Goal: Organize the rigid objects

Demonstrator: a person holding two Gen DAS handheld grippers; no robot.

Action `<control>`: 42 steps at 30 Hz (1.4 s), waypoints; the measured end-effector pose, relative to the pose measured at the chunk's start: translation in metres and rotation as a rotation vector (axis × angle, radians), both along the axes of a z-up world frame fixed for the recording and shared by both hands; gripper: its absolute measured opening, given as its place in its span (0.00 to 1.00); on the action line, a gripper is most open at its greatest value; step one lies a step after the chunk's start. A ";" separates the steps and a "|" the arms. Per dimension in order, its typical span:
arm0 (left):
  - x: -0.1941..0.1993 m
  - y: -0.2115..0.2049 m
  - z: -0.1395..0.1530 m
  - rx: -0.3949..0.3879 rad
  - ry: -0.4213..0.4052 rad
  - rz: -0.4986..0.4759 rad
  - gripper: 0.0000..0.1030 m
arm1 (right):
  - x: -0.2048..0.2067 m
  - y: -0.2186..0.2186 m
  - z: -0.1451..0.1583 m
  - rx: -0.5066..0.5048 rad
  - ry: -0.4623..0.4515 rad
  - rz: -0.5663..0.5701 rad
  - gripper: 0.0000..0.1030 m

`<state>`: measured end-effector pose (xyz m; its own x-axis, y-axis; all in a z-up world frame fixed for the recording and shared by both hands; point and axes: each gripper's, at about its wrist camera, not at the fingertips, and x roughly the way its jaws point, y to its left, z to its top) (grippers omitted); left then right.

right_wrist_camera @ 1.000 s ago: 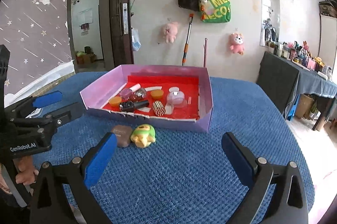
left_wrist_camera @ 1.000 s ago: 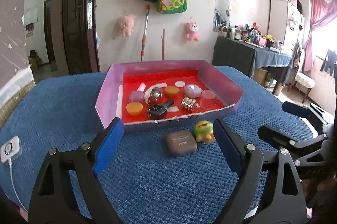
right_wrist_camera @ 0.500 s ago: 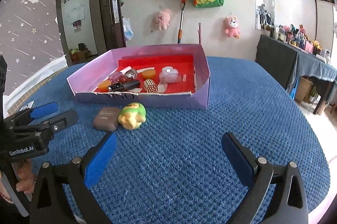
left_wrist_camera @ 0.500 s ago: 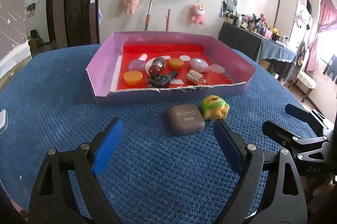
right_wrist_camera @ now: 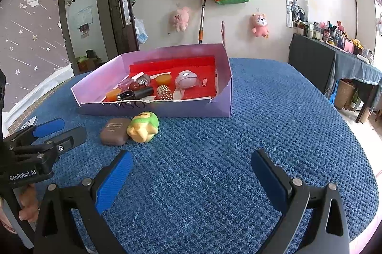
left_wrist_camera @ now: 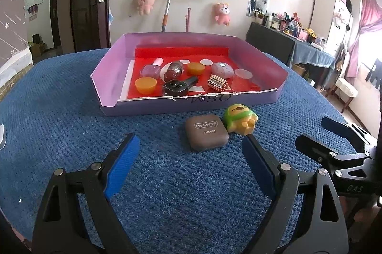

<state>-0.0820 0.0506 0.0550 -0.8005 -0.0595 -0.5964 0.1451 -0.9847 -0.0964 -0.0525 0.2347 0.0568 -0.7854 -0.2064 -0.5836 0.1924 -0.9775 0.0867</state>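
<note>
A brown eyeshadow case [left_wrist_camera: 206, 132] [right_wrist_camera: 115, 131] and a green-and-yellow toy figure [left_wrist_camera: 240, 119] [right_wrist_camera: 143, 126] lie side by side on the blue cloth, just in front of a purple tray [left_wrist_camera: 167, 106] [right_wrist_camera: 224, 89] with a red floor. The tray holds several small items: nail polish bottles, orange lids, a lilac case, a metal ball cluster. My left gripper [left_wrist_camera: 191, 158] is open and empty, just short of the case. My right gripper [right_wrist_camera: 191, 170] is open and empty, to the right of the toy.
The table is round with a blue textured cloth [right_wrist_camera: 262, 134]. A white charger [left_wrist_camera: 1, 137] lies at its left edge. A dark side table [right_wrist_camera: 334, 67] with bottles stands to the right. A door and a wall with hanging bags and plush toys are behind.
Both grippers have moved forward and lower toward the case and the toy, which now look larger. Both stay open. Nothing on the table has moved.
</note>
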 end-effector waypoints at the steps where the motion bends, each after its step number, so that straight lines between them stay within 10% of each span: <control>1: 0.000 0.000 0.000 0.000 -0.001 -0.001 0.85 | 0.000 0.000 0.000 -0.001 0.001 0.000 0.99; 42: -0.075 -0.014 -0.010 0.038 -0.265 -0.158 0.84 | -0.095 -0.023 0.006 -0.053 -0.244 0.214 0.96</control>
<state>-0.1570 0.0362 0.0450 -0.6145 0.0801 -0.7849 0.0151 -0.9935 -0.1132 -0.1479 0.2113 0.0624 -0.5595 -0.3869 -0.7329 0.3603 -0.9100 0.2053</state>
